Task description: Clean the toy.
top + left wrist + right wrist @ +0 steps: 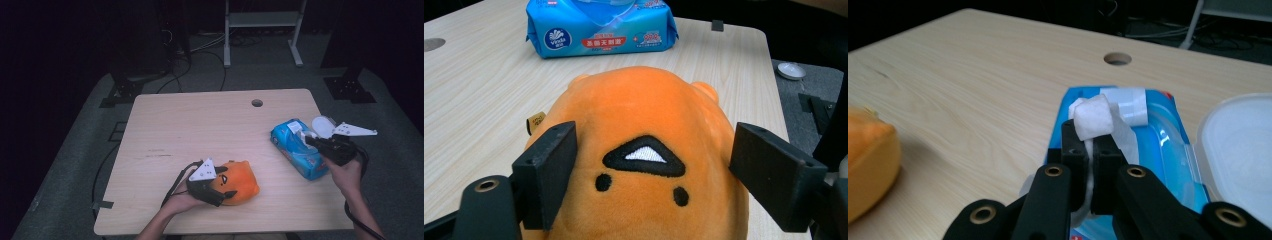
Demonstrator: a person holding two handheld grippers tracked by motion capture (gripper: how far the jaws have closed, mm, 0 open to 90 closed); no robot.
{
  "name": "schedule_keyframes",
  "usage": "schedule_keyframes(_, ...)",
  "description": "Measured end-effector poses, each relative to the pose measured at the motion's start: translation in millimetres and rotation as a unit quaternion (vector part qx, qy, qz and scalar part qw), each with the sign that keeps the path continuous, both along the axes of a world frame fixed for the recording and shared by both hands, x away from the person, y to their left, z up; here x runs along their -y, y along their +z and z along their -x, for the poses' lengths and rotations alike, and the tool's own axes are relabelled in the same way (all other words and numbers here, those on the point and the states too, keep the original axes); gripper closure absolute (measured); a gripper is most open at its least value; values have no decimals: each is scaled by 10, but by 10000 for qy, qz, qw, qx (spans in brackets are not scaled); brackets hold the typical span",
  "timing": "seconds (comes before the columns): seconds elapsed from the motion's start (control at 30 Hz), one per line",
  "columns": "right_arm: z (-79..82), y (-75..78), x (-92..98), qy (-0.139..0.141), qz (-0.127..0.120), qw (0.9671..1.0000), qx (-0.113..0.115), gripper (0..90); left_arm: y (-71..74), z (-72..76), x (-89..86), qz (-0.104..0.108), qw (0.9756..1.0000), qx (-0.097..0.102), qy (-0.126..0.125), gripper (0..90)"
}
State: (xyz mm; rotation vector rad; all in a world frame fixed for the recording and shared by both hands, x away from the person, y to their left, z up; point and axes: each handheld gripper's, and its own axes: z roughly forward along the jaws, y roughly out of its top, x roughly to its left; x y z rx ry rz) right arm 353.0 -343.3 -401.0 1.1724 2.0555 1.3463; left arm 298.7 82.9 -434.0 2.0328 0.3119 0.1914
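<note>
Wet wipe [1091, 119], a folded white sheet, sticks up out of the blue wet-wipe pack [296, 148] and is pinched between the black jaws of the right hand-held gripper [1088, 150], which are pressed together on it with only the sheet between them. In the right gripper view the wipe stands in the middle of the frame, its free end bunched above the jaw tips and its lower part running down into the pack's opening. The pack's white flip lid [1238, 145] lies folded open at the right of that frame. In the high view the pack lies on the right side of the table [200, 125], slanting from upper left to lower right, with the right hand-held gripper over its far end and the person's right hand [346, 175] coming in from the lower right.

An orange plush toy [237, 182] sits near the front edge of the table, a little right of centre in the high view and well apart from the pack. The left hand-held gripper [651, 170] reaches over it from the left. In the left gripper view its jaws stand wide, one on either side of the toy's face, close to the plush; whether the pads press into it cannot be told. The toy's face shows a black triangular mouth with a white centre and two black dots. The pack lies beyond the toy at the top of that frame. A round hole [257, 103] pierces the table near its far edge.
</note>
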Motion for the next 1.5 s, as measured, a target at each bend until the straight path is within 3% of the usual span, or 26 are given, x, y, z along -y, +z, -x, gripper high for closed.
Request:
schedule_keyframes(0.2,115,257,-71,246,-177,9992,251,872,8,-5,3,-17,10000,-14,-9,160)
schedule_keyframes(0.3,209,399,-162,525,-181,9978,353,871,35,-8,-17,37,10000,-16,16,149)
schedule_keyframes(0.4,345,496,-281,874,-201,9952,382,871,85,-28,-72,219,9996,-153,37,141)
schedule_keyframes(0.5,500,553,-410,1250,-217,9913,335,870,138,-33,-141,273,9995,-112,107,142)
schedule_keyframes(0.6,632,558,-530,1647,-371,9854,223,870,144,-25,-190,185,9997,-88,163,142)
schedule_keyframes(0.73,804,582,-706,2182,-528,9745,51,870,100,-10,-240,-37,9997,-80,236,148)
schedule_keyframes(0.77,846,597,-756,2364,-615,9697,14,870,93,-8,-249,-50,9997,-80,245,148)
schedule_keyframes(0.8,871,609,-786,2458,-650,9671,-37,870,85,-4,-260,-43,9996,-109,248,149)
schedule_keyframes(0.9,953,664,-930,2840,-681,9562,-187,870,71,-1,-264,-81,9996,-81,252,170)
schedule_keyframes(0.93,953,664,-930,2840,-681,9562,-187,870,71,-1,-264,-81,9996,-81,252,183)
schedule_keyframes(1.0,951,649,-1090,3040,-532,9508,-275,869,67,-5,-267,-92,9997,-80,225,198)
schedule_keyframes(1.13,809,502,-1225,3042,-356,9508,-459,868,51,-3,-268,-62,9997,-89,206,210)
schedule_keyframes(1.37,567,90,-1461,2765,423,9591,-438,856,29,11,-251,-85,9999,-36,143,210)
schedule_keyframes(1.5,533,9,-1491,2689,474,9615,-295,734,14,14,-247,-96,9999,-40,135,213)
